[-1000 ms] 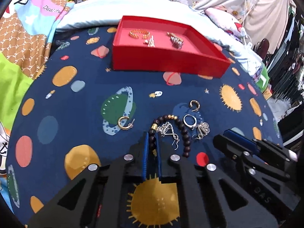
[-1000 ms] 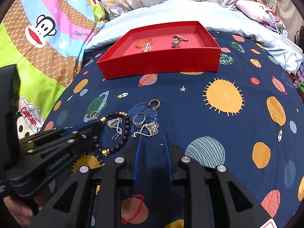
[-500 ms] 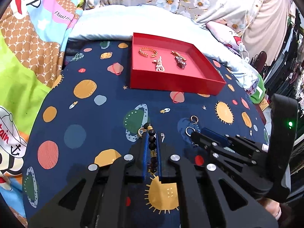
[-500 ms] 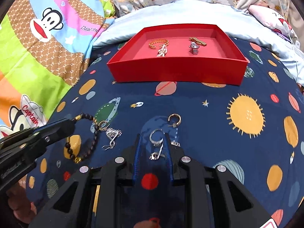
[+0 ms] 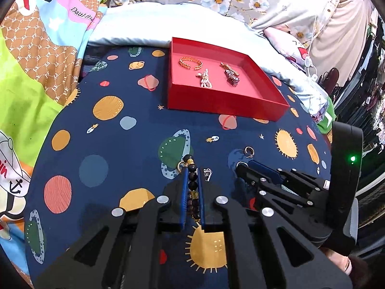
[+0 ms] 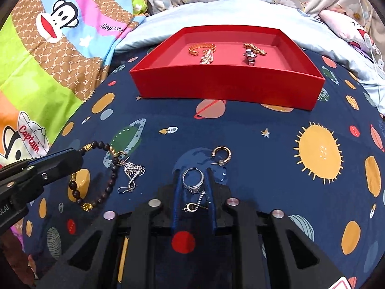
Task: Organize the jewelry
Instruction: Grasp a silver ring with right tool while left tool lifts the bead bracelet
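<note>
My left gripper (image 5: 193, 169) is shut on a dark bead bracelet (image 5: 192, 184), which hangs in a loop from its tip (image 6: 113, 168) just over the navy planet-print cloth. My right gripper (image 6: 193, 171) rests low on the cloth with its jaws closing. A silver ring (image 6: 193, 180) lies between its fingers with slim gaps on both sides, and a small silver dangle (image 6: 195, 203) lies further back between them. A gold hoop earring (image 6: 221, 155) sits just ahead of the ring. A silver drop earring (image 6: 132, 173) lies beside the bracelet. The red tray (image 6: 226, 86) stands farther back.
The red tray (image 5: 216, 103) holds a gold bracelet (image 5: 190, 62), a pearl cluster (image 5: 204, 79) and a small watch (image 5: 231, 74). A pale blue pillow (image 5: 149, 24) lies behind it. A bright cartoon blanket (image 6: 48, 48) covers the left. The right gripper (image 5: 243, 168) stands close beside the left one.
The left gripper has lifted the bead bracelet off the jewellery pile and drawn it leftward. The right gripper has slid forward so the silver ring lies between its fingers, and its jaws have narrowed.
</note>
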`<state>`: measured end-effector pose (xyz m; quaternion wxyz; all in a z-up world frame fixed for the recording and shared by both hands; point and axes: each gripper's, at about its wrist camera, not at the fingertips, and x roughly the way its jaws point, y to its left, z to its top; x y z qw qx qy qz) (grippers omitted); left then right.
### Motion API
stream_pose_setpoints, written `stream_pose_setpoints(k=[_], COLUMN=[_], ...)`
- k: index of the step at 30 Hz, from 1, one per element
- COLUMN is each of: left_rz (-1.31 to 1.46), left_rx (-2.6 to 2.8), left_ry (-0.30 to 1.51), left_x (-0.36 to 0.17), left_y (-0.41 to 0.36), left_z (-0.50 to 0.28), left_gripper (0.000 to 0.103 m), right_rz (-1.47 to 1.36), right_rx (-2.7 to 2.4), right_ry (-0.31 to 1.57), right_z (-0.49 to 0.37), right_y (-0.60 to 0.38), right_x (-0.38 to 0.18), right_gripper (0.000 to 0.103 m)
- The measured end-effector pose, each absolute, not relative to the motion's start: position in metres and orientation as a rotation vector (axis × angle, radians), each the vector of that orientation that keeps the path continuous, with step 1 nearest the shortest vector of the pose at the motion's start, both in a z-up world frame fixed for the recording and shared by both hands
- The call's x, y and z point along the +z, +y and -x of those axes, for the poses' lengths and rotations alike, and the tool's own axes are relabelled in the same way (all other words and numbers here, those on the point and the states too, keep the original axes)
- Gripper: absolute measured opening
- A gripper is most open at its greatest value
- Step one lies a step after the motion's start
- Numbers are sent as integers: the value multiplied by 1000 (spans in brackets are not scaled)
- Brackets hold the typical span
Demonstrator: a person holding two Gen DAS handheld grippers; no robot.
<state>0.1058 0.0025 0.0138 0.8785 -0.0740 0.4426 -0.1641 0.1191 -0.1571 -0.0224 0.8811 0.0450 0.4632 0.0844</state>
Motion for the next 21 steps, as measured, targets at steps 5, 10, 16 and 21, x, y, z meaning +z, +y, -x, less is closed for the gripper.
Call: stream_pose_setpoints(k=[5, 10, 16, 21], left_rz=[157, 158, 153, 142], left_rx=[-347, -345, -350, -364], left_ry=[917, 913, 893, 858], left_x=[16, 18, 29, 45], left_y=[3, 2, 1, -2], left_z=[-105, -103, -99, -97], left_gripper=[7, 7, 7, 7], right_rz=[-120, -126, -154, -167], right_rx=[187, 192, 185, 180], right_ry=[969, 958, 907, 852], right_z=[-118, -115, -107, -99], right_y=[-161, -161, -169, -179], right_x=[-22, -18, 3, 29], right_gripper=[7, 2, 2, 2])
